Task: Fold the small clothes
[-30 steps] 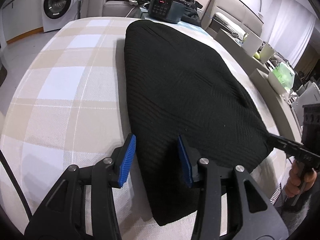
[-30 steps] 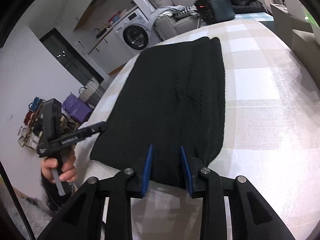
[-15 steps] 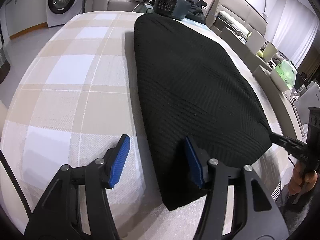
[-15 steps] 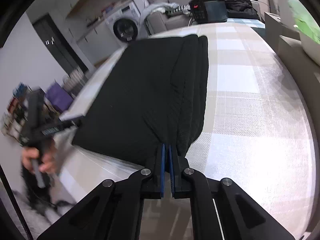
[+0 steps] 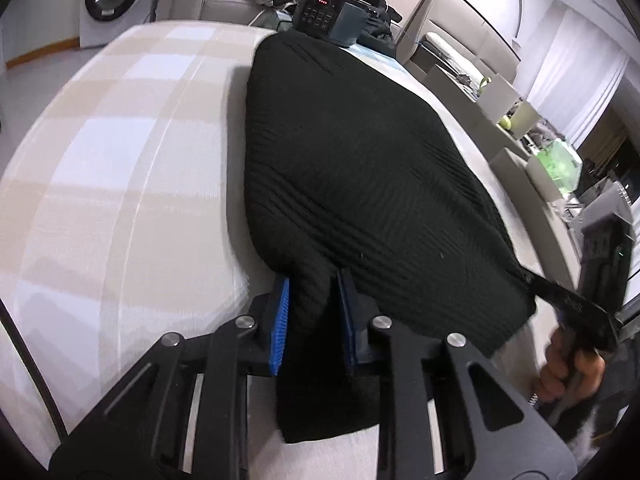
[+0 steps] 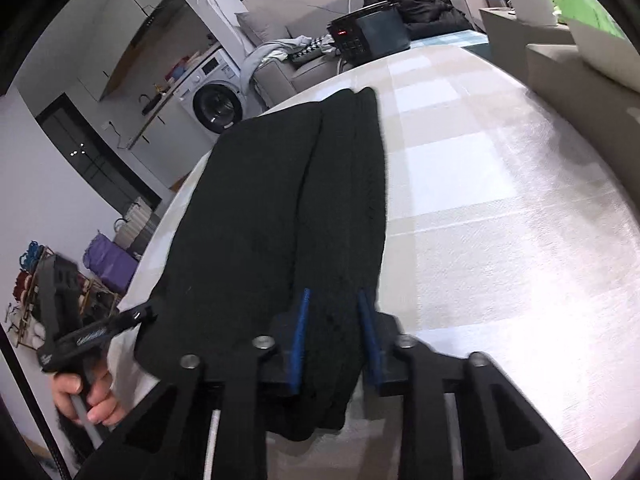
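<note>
Where half a second ago blue pads stood wide at the near hem, now closing on a bunched fold of the black knit garment (image 5: 360, 184): left gripper (image 5: 314, 316), lower centre, pinching it. Right gripper (image 6: 334, 336), jaws opening slightly, cloth pressed between. Both near corners taken; lift-and-fold likely next. Farther up, spread flat along the checked table (image 5: 120, 152).

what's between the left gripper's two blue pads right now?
A bunched near corner of the black knit garment sits between the left gripper pads as its jaws close, shown in the left wrist view.
</note>
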Demonstrator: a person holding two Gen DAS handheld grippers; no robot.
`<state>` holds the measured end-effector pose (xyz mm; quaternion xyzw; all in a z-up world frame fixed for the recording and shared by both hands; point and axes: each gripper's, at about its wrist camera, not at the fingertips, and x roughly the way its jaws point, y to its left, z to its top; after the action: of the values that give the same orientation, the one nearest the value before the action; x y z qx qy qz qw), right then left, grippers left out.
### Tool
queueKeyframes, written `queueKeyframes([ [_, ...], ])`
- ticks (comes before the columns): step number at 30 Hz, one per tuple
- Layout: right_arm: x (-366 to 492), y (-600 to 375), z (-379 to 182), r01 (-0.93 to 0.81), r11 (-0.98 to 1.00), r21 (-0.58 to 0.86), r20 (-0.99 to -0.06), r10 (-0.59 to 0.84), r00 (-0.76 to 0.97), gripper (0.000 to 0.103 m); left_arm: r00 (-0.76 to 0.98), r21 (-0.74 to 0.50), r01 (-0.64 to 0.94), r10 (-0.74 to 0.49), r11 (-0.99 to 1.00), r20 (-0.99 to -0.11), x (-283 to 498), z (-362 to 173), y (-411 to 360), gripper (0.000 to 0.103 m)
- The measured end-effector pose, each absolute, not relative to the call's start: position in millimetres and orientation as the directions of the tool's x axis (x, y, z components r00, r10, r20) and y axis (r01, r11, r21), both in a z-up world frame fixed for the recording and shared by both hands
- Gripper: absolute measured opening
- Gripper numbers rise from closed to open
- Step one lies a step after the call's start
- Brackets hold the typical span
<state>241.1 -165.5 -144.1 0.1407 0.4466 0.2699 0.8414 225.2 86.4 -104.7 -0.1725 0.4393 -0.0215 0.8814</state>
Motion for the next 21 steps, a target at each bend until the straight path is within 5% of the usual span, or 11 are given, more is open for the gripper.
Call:
queueKeyframes([
  [13,266.6,-127.9,-142.8,-0.305,0.876,0.375,-0.718,0.482,0.502,0.017,0.635,-0.297,-0.139,-0.145,0.945,-0.758,235.1,-106.1,98.3,0.022],
  [17,251.9,-140.4,-127.0,-0.341,0.891,0.299,-0.698,0.448,0.559,0.051,0.656,-0.212,-0.154,-0.061,0.965,-0.752,216.3,-96.3,90.9,0.043],
  [21,223.5,-148.7,-108.3,-0.400,0.882,0.250,-0.626,0.462,0.628,0.094,0.744,-0.196,-0.111,-0.049,0.974,-0.667,187.4,-79.0,82.5,0.081],
])
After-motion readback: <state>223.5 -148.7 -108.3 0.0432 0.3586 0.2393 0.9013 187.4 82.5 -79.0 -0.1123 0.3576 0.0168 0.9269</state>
